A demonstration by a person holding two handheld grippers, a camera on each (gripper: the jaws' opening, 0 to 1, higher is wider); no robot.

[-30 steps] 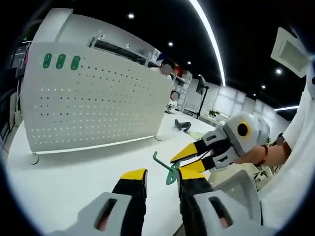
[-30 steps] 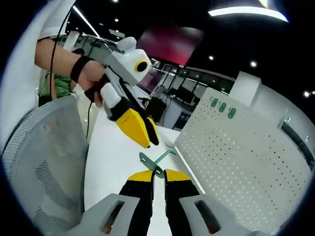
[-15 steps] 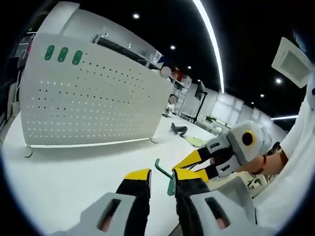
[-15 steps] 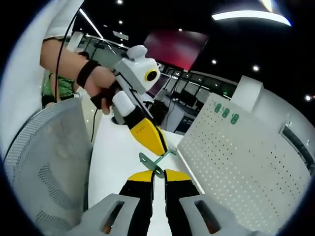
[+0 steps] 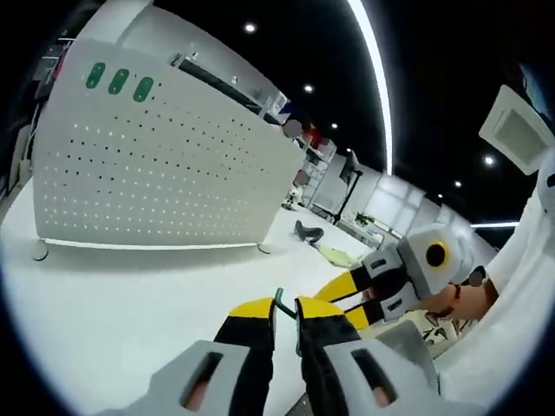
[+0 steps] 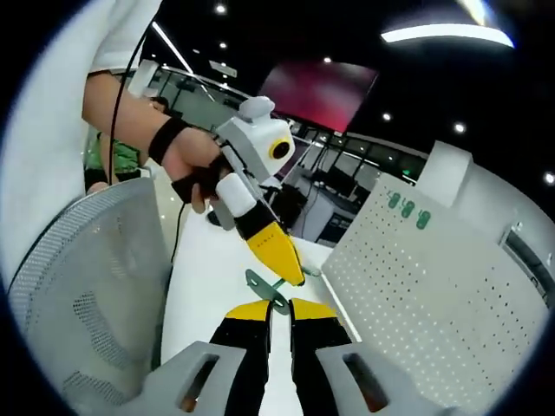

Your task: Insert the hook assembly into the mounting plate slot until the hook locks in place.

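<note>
Hook assembly (image 6: 267, 289), green, sits clamped in the right hand-held gripper (image 6: 279, 305); the left hand-held gripper (image 5: 284, 309) has its jaws nearly together around the hook's curved end (image 5: 281, 300). Perforated mounting plate (image 5: 156, 165) stands on the bench (image 5: 104, 303) at ten o'clock. Judged best: keep one firm grip, align squarely, push steadily.

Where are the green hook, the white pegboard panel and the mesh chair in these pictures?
green hook (image 6: 263, 289), right gripper view, on its flat plate end.
white pegboard panel (image 5: 156, 165), left gripper view, middle of its perforated face.
mesh chair (image 6: 87, 286), right gripper view, on the grey mesh back.
</note>
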